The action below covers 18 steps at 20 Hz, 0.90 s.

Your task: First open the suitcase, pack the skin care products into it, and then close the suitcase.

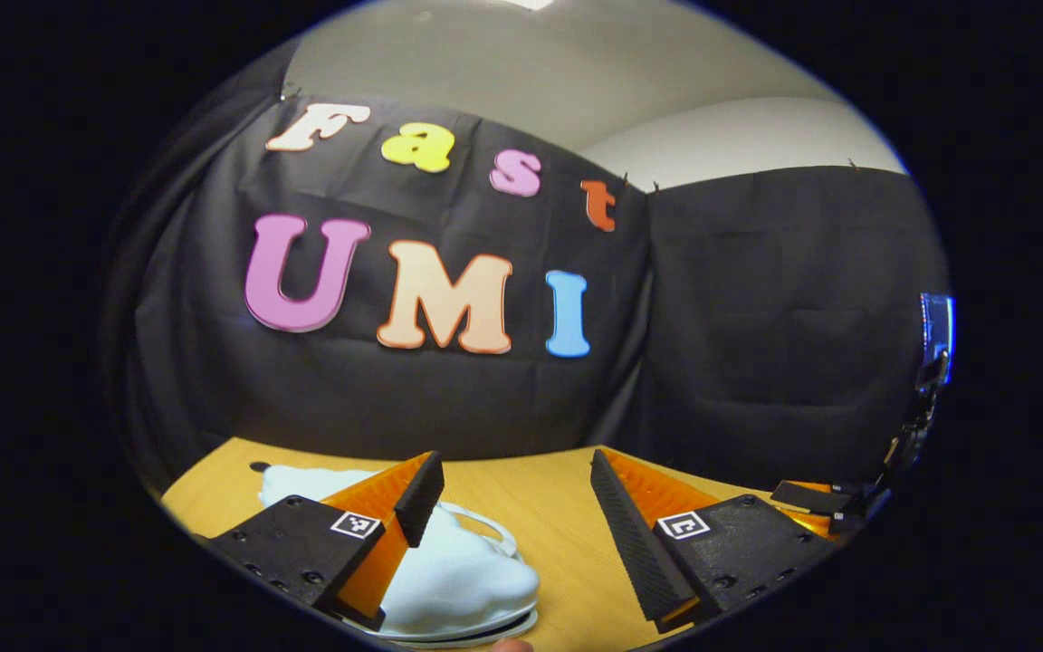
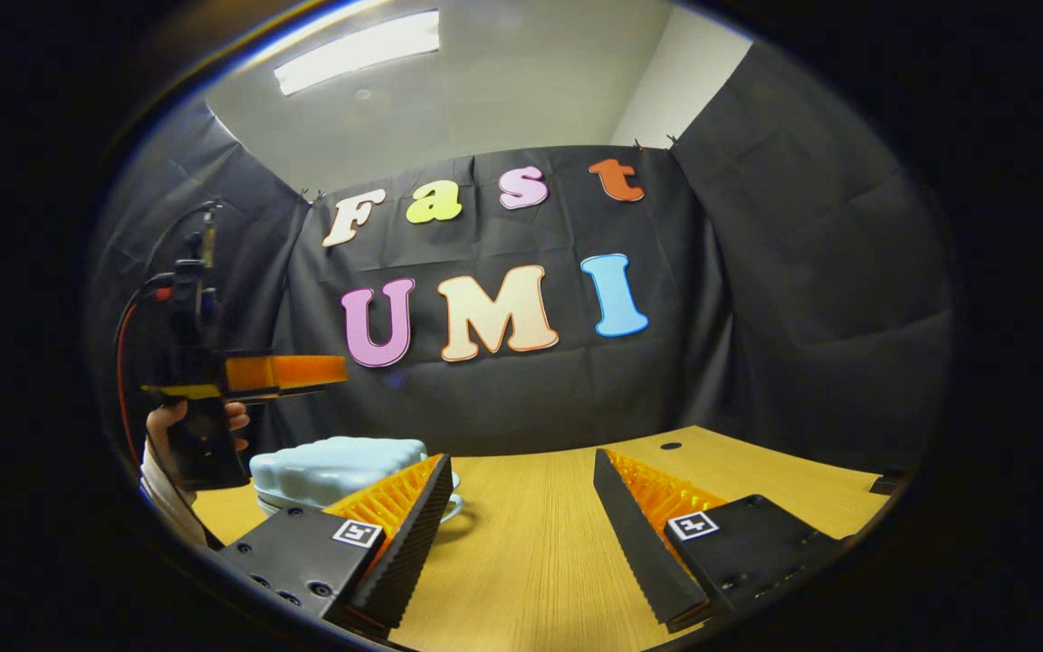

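The suitcase (image 1: 458,580) is a small, pale blue-white clamshell case with a lumpy, cloud-like lid, lying flat and closed on the wooden table (image 1: 540,525). A thin pale handle loop curves out from its side onto the table top.

In the left gripper view the left gripper (image 1: 514,507) hangs just above the suitcase, its 2 fingers spread wide apart with bare table between them. One finger overlaps the case's lid in the picture; whether it touches the lid cannot be told. The other finger stands clear of the suitcase, over the table. Nothing is held between the jaws. Beyond that finger, farther from the suitcase, part of the other gripper shows at the table's edge.

In the right gripper view the right gripper (image 2: 517,507) sits low over the table (image 2: 531,561), beside the suitcase (image 2: 331,466), its jaws also wide apart and holding nothing. One finger stands in front of the case's near end; the other is well apart from it. Above the suitcase, on its far side, the left gripper (image 2: 304,371) is held by a hand (image 2: 205,426) with a pale sleeve below it, and red and black cables run up from its body
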Each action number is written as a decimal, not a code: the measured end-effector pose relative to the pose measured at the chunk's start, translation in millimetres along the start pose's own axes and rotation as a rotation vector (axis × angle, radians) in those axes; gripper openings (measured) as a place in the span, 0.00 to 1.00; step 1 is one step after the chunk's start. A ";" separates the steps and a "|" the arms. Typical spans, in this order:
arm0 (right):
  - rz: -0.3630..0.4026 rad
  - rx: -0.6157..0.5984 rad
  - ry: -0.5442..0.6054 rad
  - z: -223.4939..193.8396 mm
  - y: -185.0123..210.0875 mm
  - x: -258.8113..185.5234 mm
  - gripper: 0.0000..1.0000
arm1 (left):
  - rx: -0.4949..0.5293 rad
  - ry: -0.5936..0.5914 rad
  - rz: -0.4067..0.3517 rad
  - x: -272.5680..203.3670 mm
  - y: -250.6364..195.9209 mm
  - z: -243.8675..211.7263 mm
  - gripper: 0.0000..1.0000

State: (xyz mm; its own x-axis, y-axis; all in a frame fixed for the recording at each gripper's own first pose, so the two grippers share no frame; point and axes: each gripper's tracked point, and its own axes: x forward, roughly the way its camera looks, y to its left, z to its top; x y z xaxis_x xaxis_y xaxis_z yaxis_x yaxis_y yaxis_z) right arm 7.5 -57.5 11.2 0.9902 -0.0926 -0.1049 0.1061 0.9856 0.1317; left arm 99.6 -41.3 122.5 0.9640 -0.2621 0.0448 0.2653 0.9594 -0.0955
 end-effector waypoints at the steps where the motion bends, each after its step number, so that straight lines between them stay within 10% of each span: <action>1: 0.000 -0.004 -0.009 -0.7 5.5 3.3 0.98 | 0.016 -0.026 0.055 -7.8 6.1 1.8 0.95; 8: 0.027 0.051 -0.035 -20.9 35.3 7.9 0.98 | 0.008 -0.244 0.232 -68.7 17.0 4.2 0.94; 18: 0.042 -0.005 -0.010 -30.5 50.7 4.9 0.98 | 0.028 -0.186 0.294 -66.4 26.5 -9.4 0.95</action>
State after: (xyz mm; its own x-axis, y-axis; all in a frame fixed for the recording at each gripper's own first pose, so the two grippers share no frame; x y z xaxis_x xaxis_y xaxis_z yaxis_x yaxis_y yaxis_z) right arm 15.0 -3.6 -12.7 0.9946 -0.0526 -0.0893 0.0641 0.9893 0.1312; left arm 42.7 0.6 107.7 0.9786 0.0467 0.2003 -0.0260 0.9942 -0.1045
